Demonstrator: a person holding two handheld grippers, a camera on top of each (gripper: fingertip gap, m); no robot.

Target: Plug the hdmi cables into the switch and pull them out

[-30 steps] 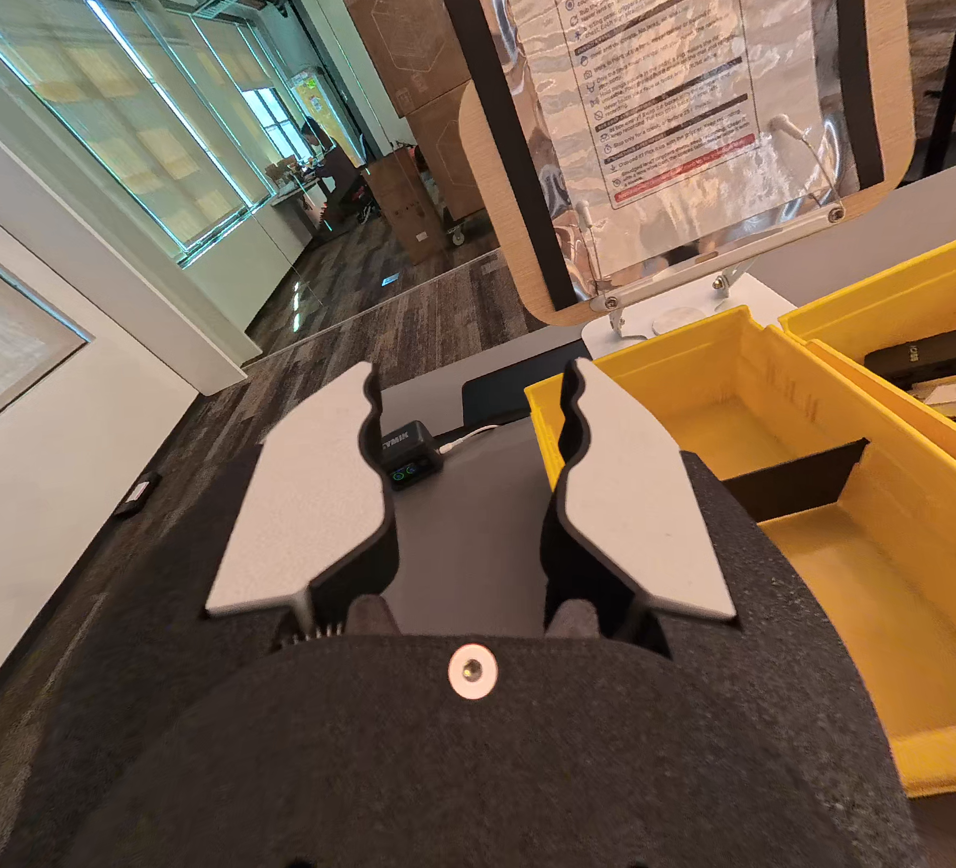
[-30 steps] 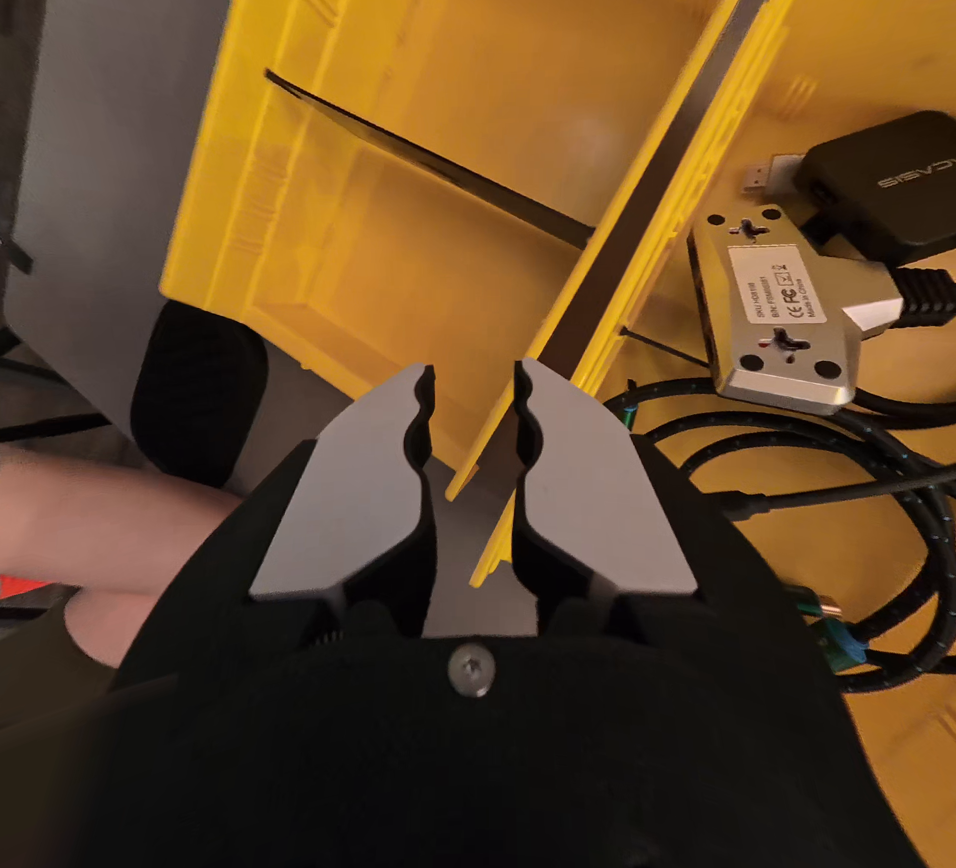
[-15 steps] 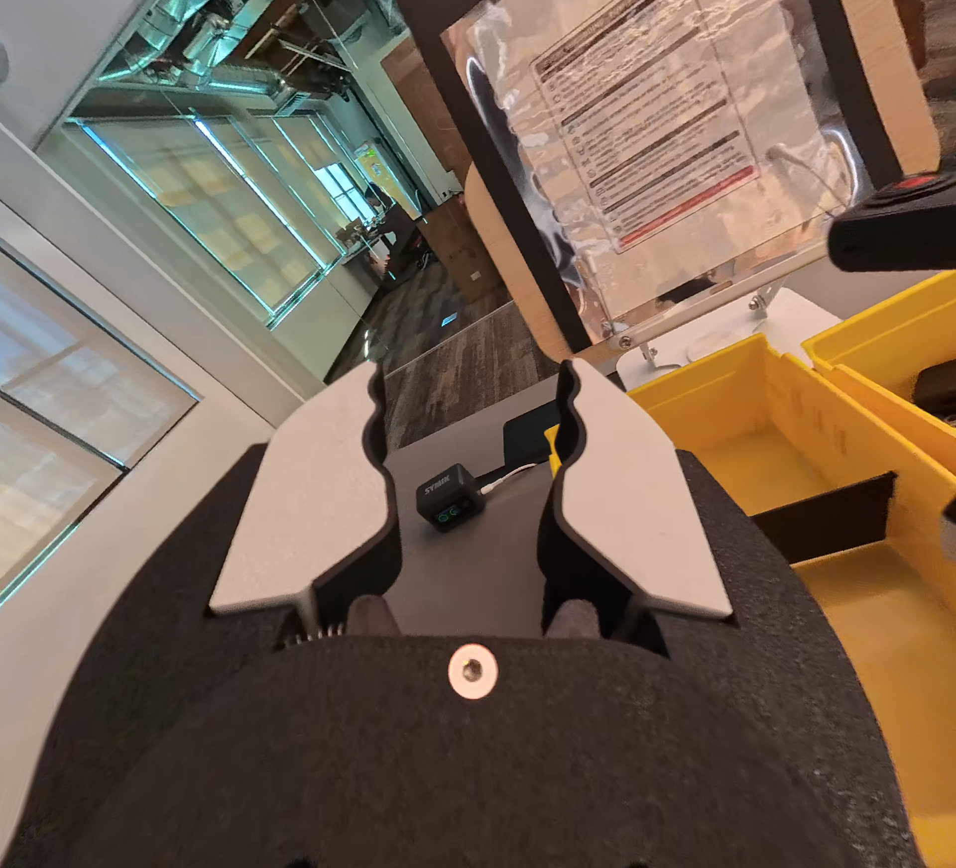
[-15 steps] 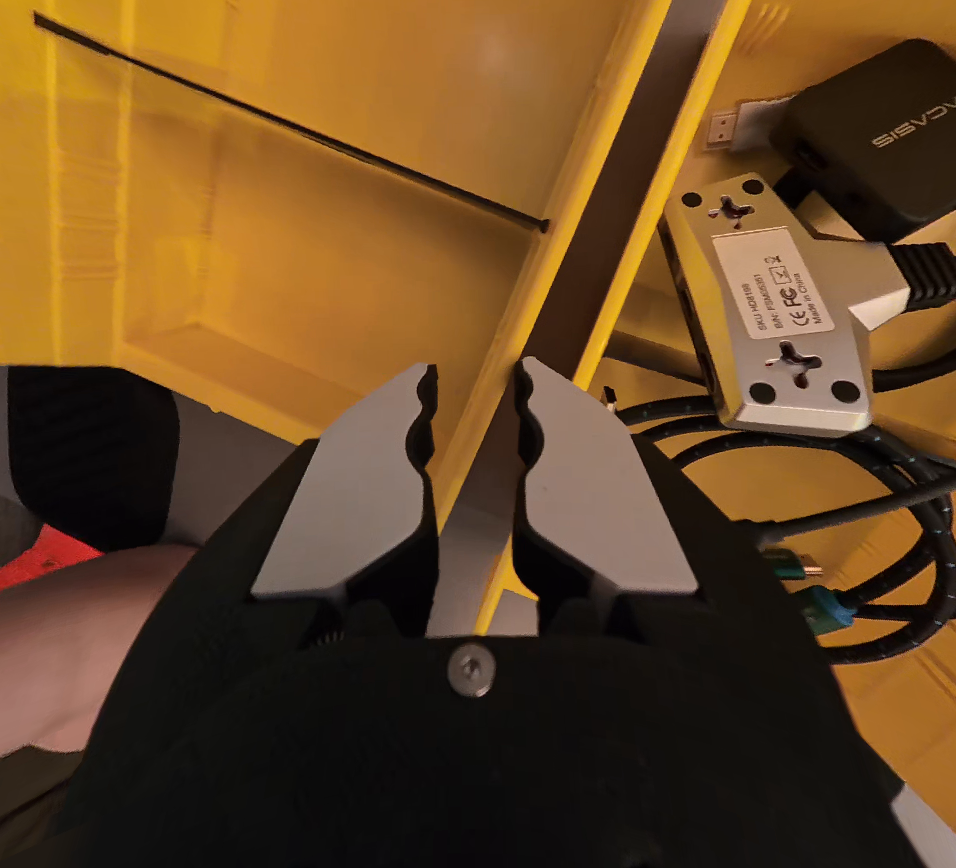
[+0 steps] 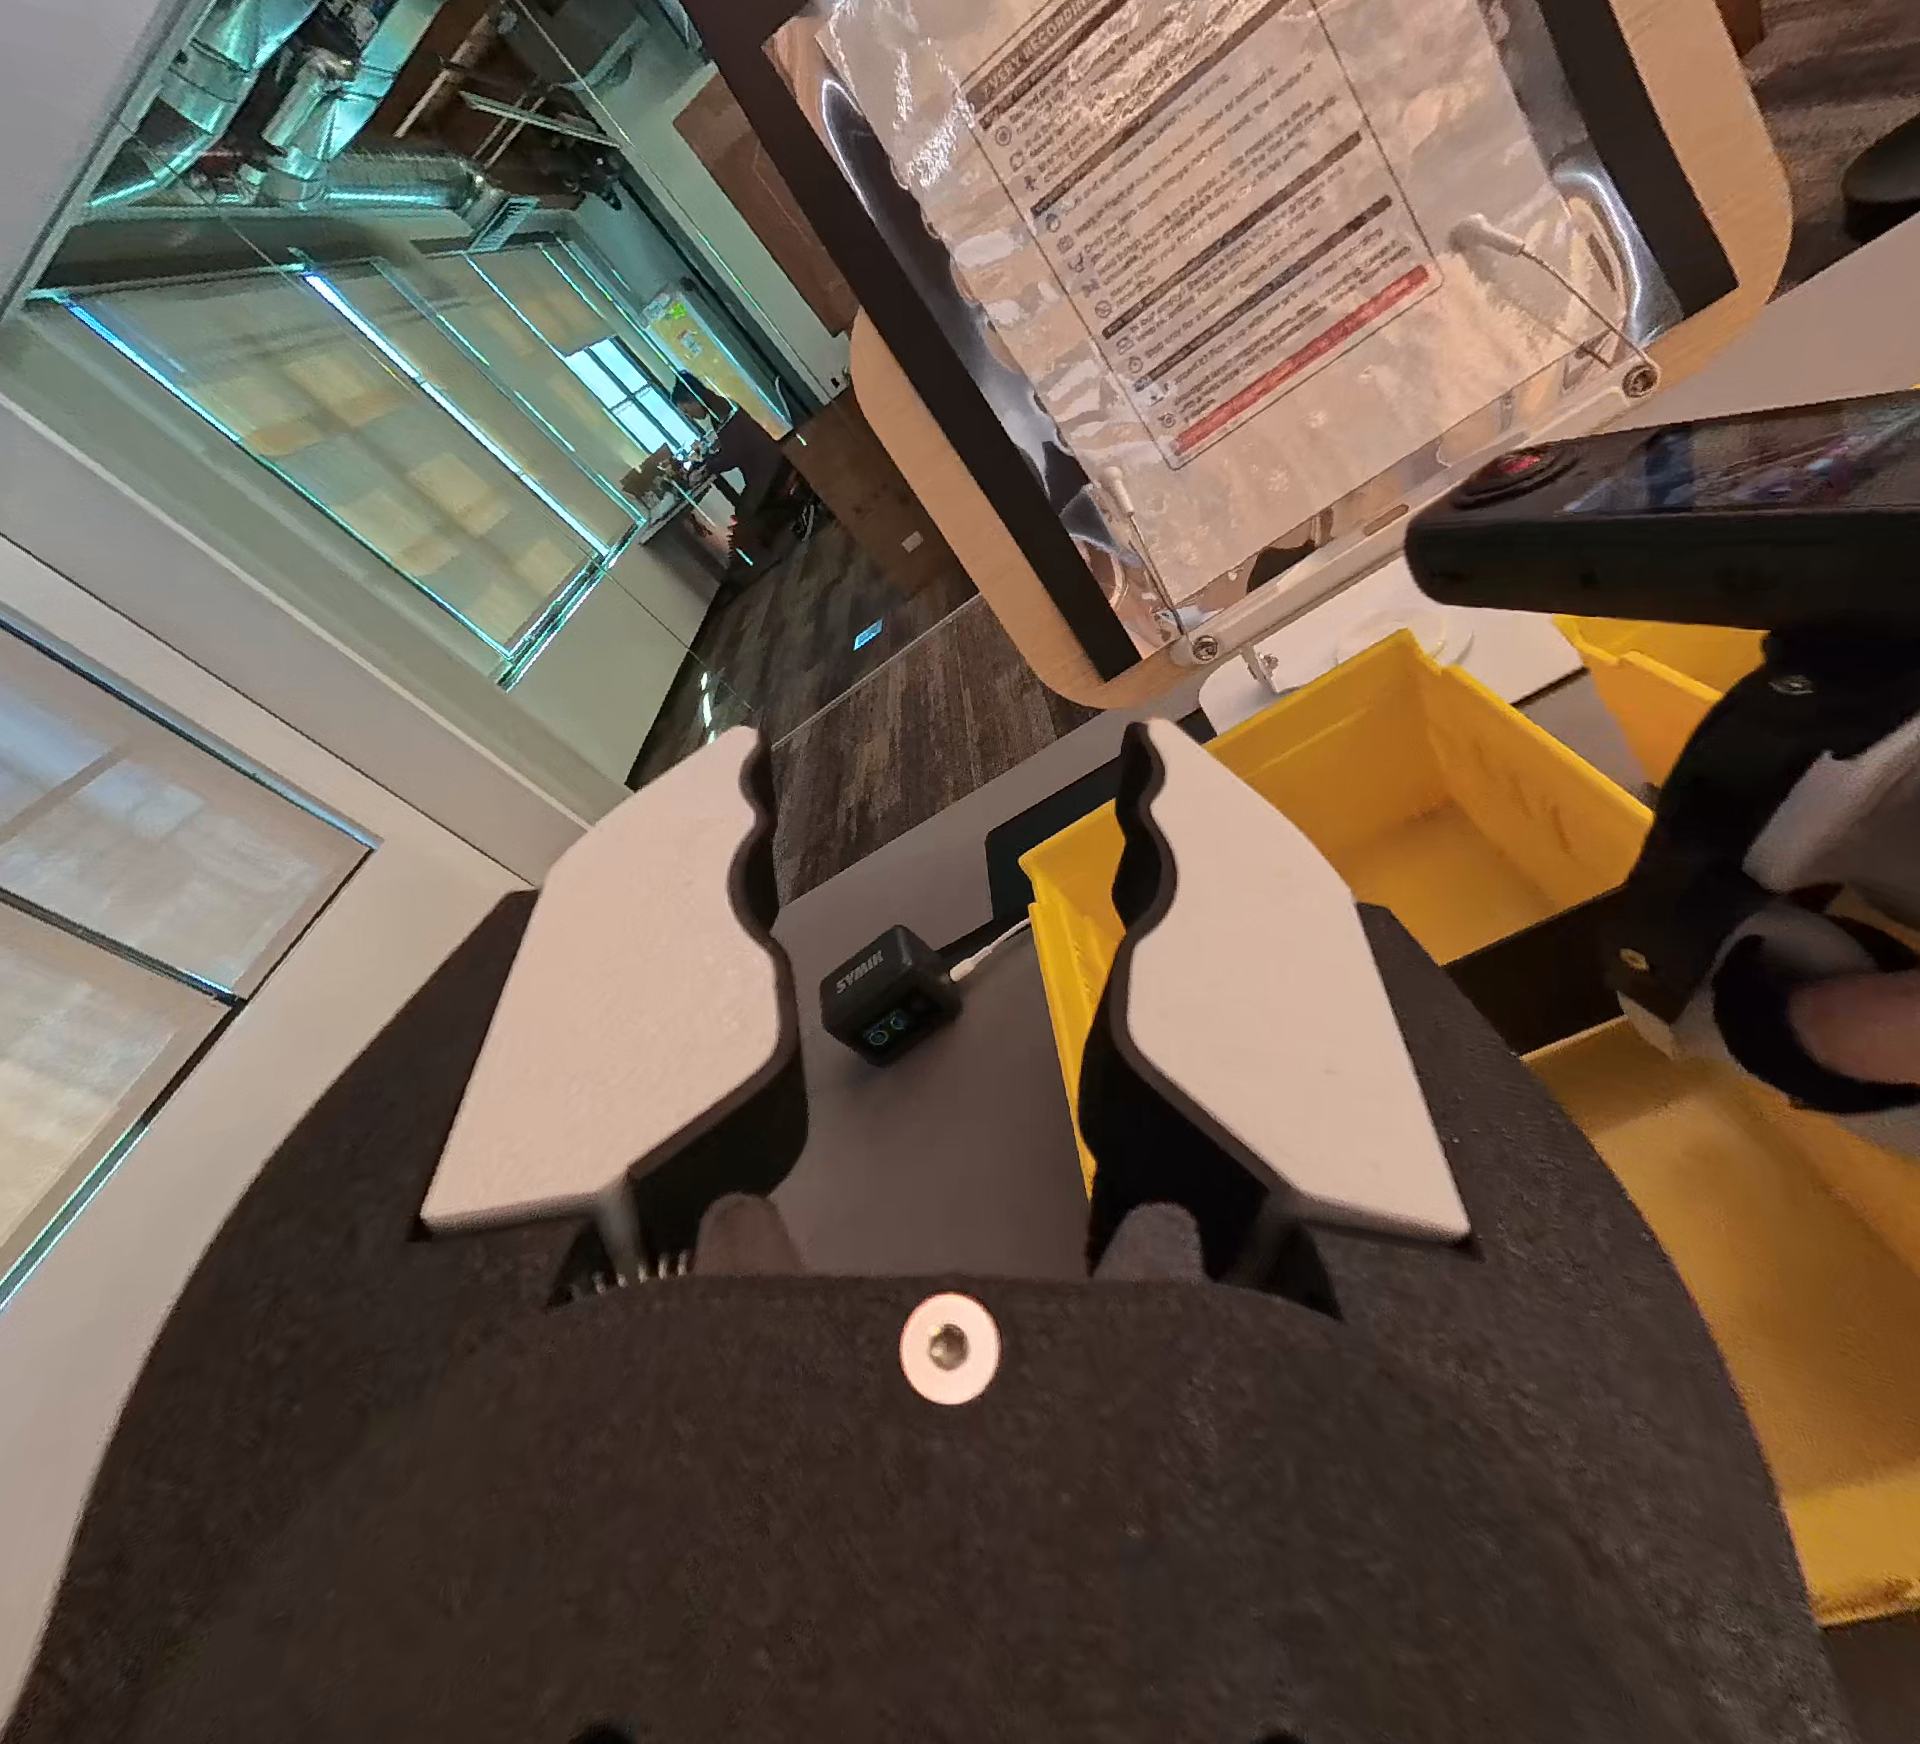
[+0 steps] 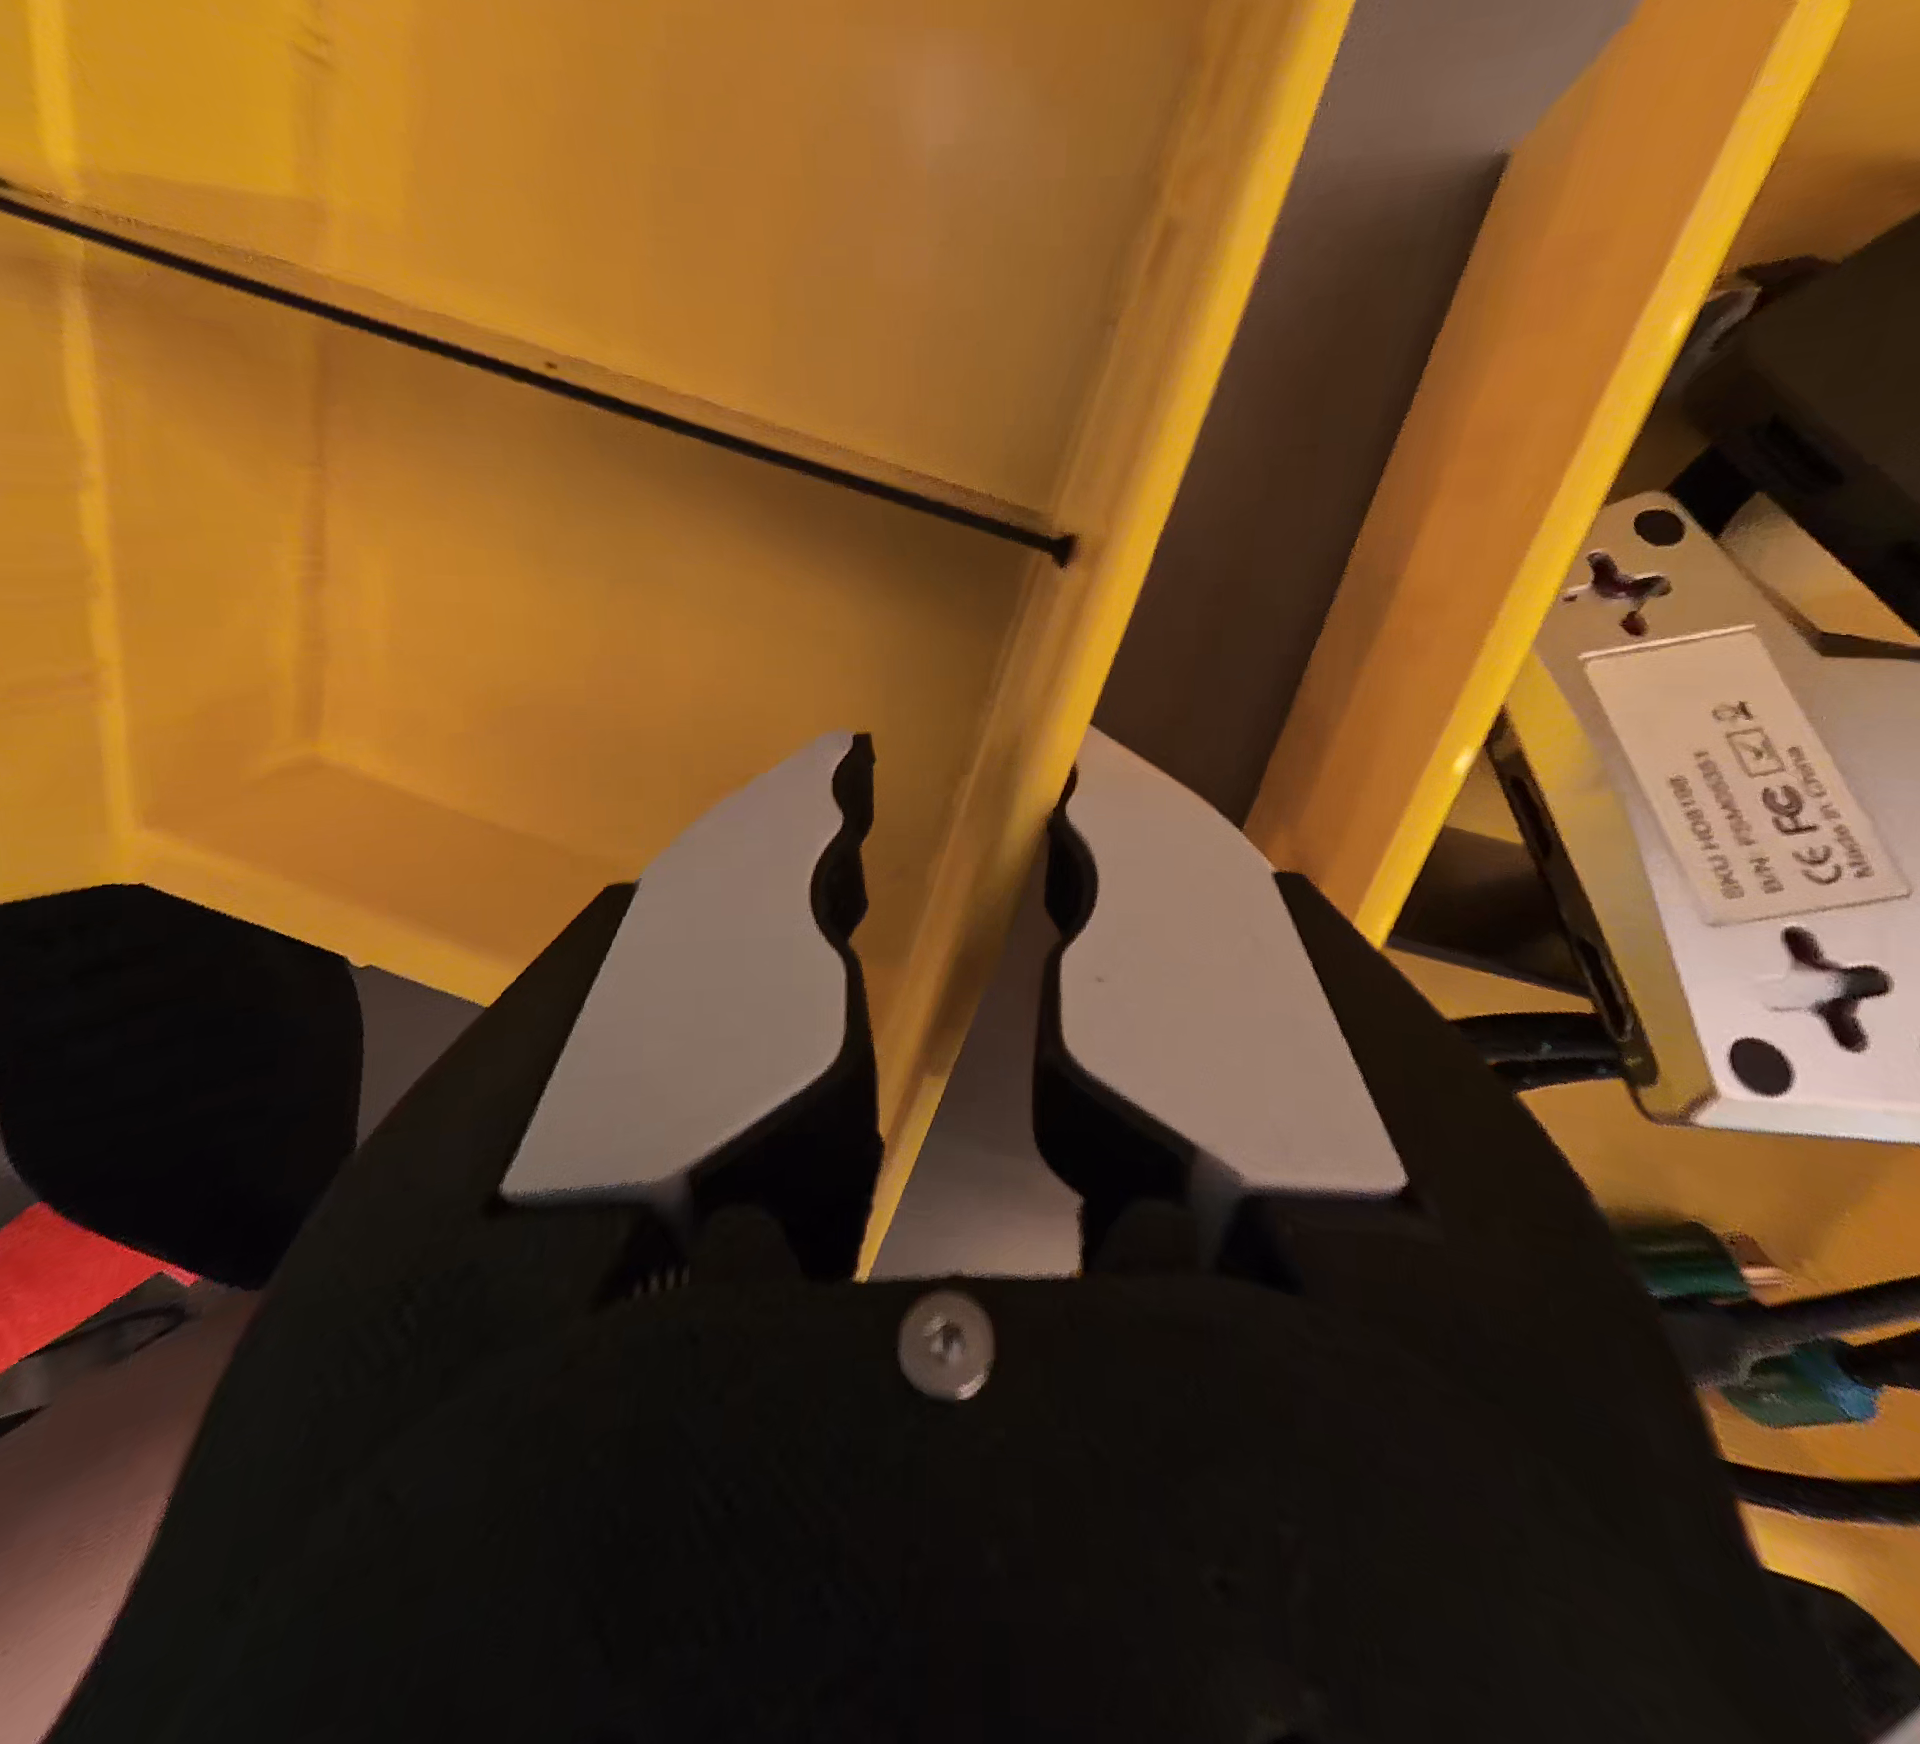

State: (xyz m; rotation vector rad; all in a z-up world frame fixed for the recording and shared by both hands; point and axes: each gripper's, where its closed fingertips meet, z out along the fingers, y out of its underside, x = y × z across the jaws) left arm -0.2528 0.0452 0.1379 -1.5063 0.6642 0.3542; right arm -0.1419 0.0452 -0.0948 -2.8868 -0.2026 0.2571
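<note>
HDMI switch (image 6: 1704, 821), silver, lies label-up in the right-hand yellow bin (image 6: 1538, 406), black cables (image 6: 1538, 1055) at its side; only the right wrist view shows it. Right gripper (image 6: 961, 790) fingers straddle the left bin's wall (image 6: 1049, 728), slightly parted, gripping nothing. Left gripper (image 5: 945, 795) hangs wide open, empty, above the grey table (image 5: 935, 1164); beyond, office windows (image 5: 343, 437).

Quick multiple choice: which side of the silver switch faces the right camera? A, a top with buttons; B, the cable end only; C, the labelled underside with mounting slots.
C: the silver switch in the right yellow bin shows a label and keyhole mounting slots.
</note>
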